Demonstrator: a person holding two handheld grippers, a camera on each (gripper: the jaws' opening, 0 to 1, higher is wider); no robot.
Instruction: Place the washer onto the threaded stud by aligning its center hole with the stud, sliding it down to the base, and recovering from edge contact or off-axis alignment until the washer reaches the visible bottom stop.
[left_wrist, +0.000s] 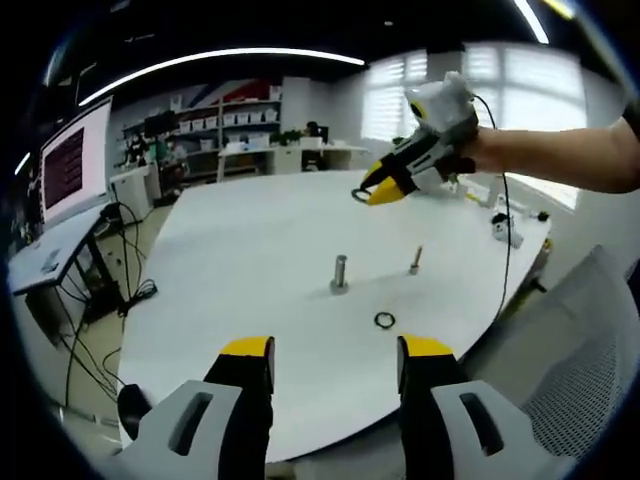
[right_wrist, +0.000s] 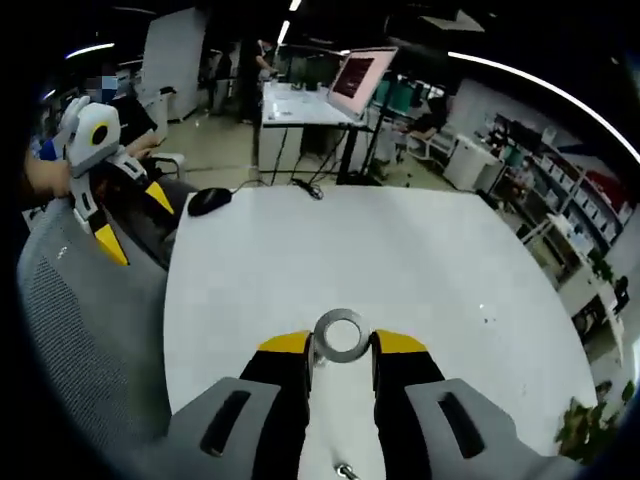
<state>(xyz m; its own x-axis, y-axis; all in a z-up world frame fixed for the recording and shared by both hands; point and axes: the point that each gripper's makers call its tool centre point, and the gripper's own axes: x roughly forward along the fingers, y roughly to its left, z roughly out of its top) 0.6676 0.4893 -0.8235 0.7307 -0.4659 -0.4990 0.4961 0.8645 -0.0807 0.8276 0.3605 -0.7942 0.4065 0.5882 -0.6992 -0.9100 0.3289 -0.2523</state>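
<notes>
A metal threaded stud (left_wrist: 340, 272) stands upright on the white table (left_wrist: 250, 260), with a smaller bolt (left_wrist: 415, 260) to its right. A dark ring (left_wrist: 384, 320) lies flat nearer to me. My left gripper (left_wrist: 337, 350) is open and holds nothing, low over the table's near edge. My right gripper (left_wrist: 375, 192) hovers high above and beyond the stud, shut on a metal washer (left_wrist: 360, 194). In the right gripper view the washer (right_wrist: 340, 335) sits upright between the yellow tips of that gripper (right_wrist: 340, 347), hole showing. The left gripper (right_wrist: 132, 220) shows at far left, jaws apart.
A grey mesh chair (right_wrist: 80, 320) stands by the table's edge, next to a black mouse (right_wrist: 208, 200). Small white parts (left_wrist: 505, 225) lie at the table's far right. Desks with a monitor (right_wrist: 360, 75) and shelves lie beyond. A person's arm (left_wrist: 570, 155) reaches in from the right.
</notes>
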